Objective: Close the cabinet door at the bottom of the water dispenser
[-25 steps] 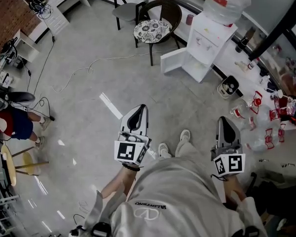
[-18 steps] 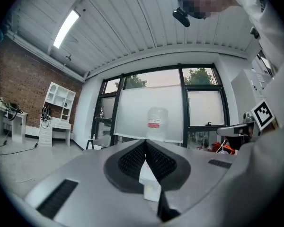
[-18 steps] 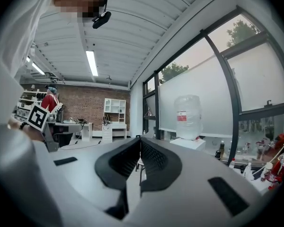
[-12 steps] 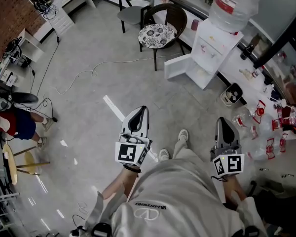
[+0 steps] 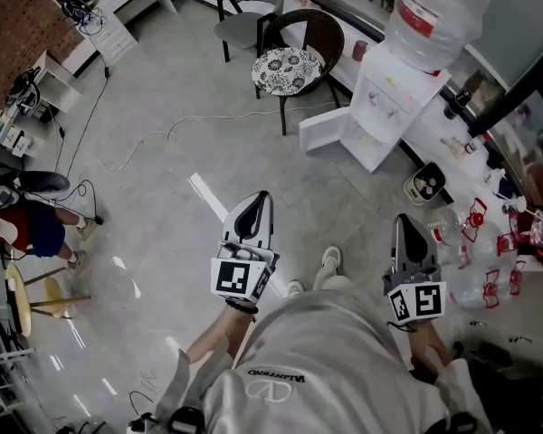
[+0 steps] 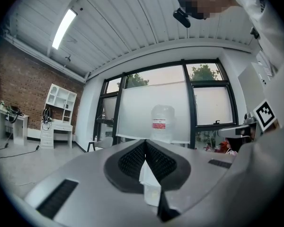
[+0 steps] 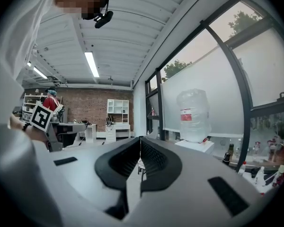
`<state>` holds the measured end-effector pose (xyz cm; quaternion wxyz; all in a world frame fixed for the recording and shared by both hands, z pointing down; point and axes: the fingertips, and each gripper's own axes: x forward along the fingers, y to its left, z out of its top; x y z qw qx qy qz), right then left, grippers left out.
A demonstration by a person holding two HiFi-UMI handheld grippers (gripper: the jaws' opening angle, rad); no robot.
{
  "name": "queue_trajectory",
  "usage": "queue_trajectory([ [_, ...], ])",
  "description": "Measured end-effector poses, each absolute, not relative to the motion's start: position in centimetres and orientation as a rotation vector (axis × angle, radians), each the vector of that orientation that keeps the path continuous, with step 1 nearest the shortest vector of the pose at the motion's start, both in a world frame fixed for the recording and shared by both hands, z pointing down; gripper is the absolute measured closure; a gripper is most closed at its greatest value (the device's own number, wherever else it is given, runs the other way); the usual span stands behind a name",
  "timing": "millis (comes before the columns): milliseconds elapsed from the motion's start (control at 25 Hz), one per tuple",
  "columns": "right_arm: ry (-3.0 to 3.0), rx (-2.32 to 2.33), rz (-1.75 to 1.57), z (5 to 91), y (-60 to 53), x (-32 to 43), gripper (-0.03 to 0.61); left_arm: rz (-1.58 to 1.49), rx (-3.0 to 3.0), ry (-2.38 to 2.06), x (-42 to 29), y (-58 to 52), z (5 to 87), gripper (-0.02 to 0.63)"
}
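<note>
The white water dispenser (image 5: pixel 386 100) stands by the window wall with a big clear bottle (image 5: pixel 433 9) on top. Its low cabinet door (image 5: pixel 324 131) hangs open to the left. In the head view my left gripper (image 5: pixel 252 206) and right gripper (image 5: pixel 404 227) are held level above the floor, well short of the dispenser. Both are shut with nothing between the jaws. In the left gripper view the bottle (image 6: pixel 162 122) shows straight beyond my shut left gripper (image 6: pixel 145 143). In the right gripper view the bottle (image 7: pixel 193 114) stands right of my shut right gripper (image 7: pixel 140 140).
A dark chair with a patterned cushion (image 5: pixel 287 69) stands just left of the open door, a grey chair (image 5: pixel 244 14) behind it. A cable (image 5: pixel 159 135) trails over the floor. A small bin (image 5: pixel 423 186) and several red-and-clear items (image 5: pixel 487 233) lie right of the dispenser. A person (image 5: pixel 23 226) sits far left.
The person has stepped forward, carrying both shut grippers toward the dispenser. The chair, door and dispenser sit a little lower and nearer in the head view.
</note>
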<state>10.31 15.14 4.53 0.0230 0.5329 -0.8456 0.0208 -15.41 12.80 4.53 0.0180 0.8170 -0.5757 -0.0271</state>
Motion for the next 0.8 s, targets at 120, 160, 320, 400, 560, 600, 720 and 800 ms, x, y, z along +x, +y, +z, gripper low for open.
queue_trajectory([
  [120, -2.638, 1.621, 0.058, 4.3, 13.1, 10.8, 0.561, -0.090, 2.542, -1.794, -14.5, 10.9, 4.4, 0.606],
  [160, -2.645, 1.611, 0.056, 4.3, 12.4, 11.0, 0.561, -0.086, 2.537, -1.802, -14.3, 10.3, 4.4, 0.606],
  [320, -2.665, 1.582, 0.062, 4.4, 9.7, 12.3, 0.561, -0.065, 2.514, -1.827, -13.0, 7.9, 4.3, 0.606],
  [400, -2.674, 1.569, 0.068, 4.4, 8.5, 12.8, 0.561, -0.043, 2.502, -1.841, -12.5, 6.8, 4.5, 0.606],
  [560, -2.694, 1.535, 0.062, 4.6, 6.4, 13.3, 0.561, -0.055, 2.497, -1.865, -11.7, 4.9, 4.4, 0.606],
  [600, -2.701, 1.521, 0.060, 4.6, 6.0, 13.4, 0.561, -0.054, 2.489, -1.870, -11.6, 4.5, 4.5, 0.606],
  [720, -2.723, 1.481, 0.055, 4.7, 5.1, 13.5, 0.561, -0.028, 2.473, -1.899, -11.2, 3.8, 4.7, 0.606],
  [800, -2.729, 1.465, 0.055, 4.9, 4.5, 13.8, 0.561, -0.002, 2.490, -1.922, -10.7, 3.4, 4.7, 0.606],
])
